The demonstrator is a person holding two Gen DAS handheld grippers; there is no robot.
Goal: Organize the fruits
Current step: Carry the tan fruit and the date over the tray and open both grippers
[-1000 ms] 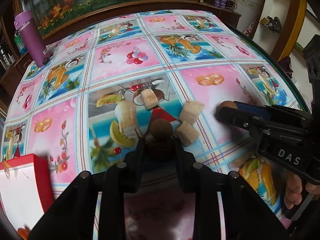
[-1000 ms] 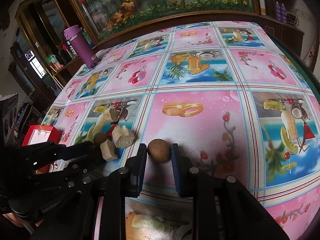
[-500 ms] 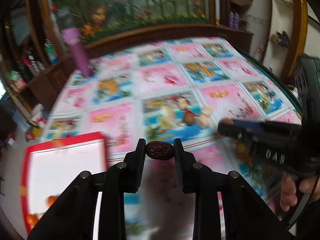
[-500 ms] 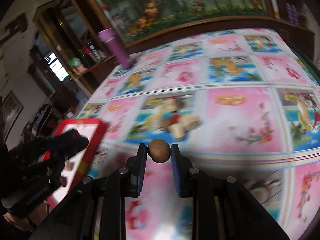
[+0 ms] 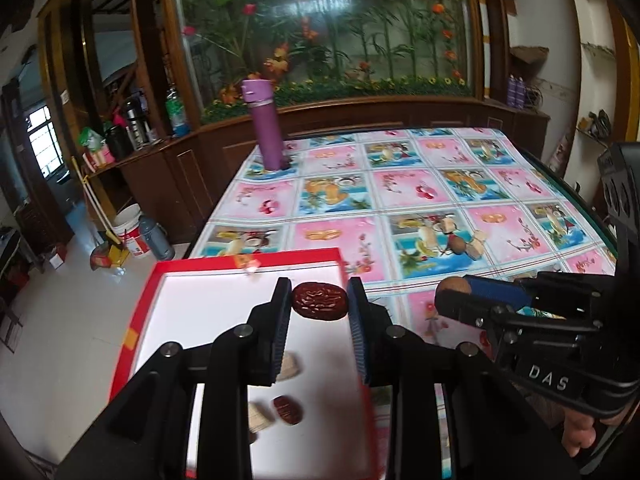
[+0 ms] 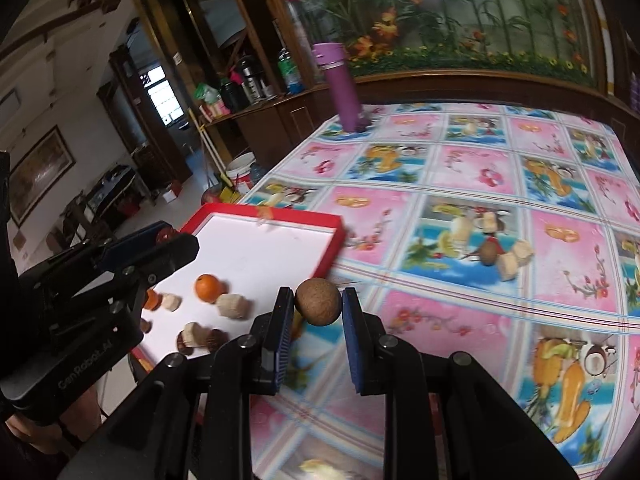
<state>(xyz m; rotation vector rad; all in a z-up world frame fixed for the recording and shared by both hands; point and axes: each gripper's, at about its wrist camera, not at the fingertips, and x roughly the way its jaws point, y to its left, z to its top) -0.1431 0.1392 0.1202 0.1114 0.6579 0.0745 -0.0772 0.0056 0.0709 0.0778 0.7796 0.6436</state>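
Carrying two fruits at once now: the left gripper [image 5: 319,312] is clamped narrow on a dark, wrinkled date [image 5: 319,302], held over the white floor of the red tray [image 5: 140,304]. The right gripper [image 6: 318,314] pinches a round brown fruit [image 6: 318,301], and from its own camera that one hangs over the tablecloth [image 6: 460,316], just beside the tray's near corner, not yet above it.

For a good drop, the left hand looks ready. I'd lower it close to the tray floor before letting go, because a date can bounce or roll toward the rim. Aim for bare white space, clear of the orange [image 6: 208,287], the pale chunks [image 6: 232,306] and the other dates already lying there.

The right hand needs to travel further over the rim first; a ball like that will roll off if released on the edge. Keep the two grippers from bumping, since they sit close together.

Several pieces [image 6: 506,258] wait on the cloth, well apart from the tray.
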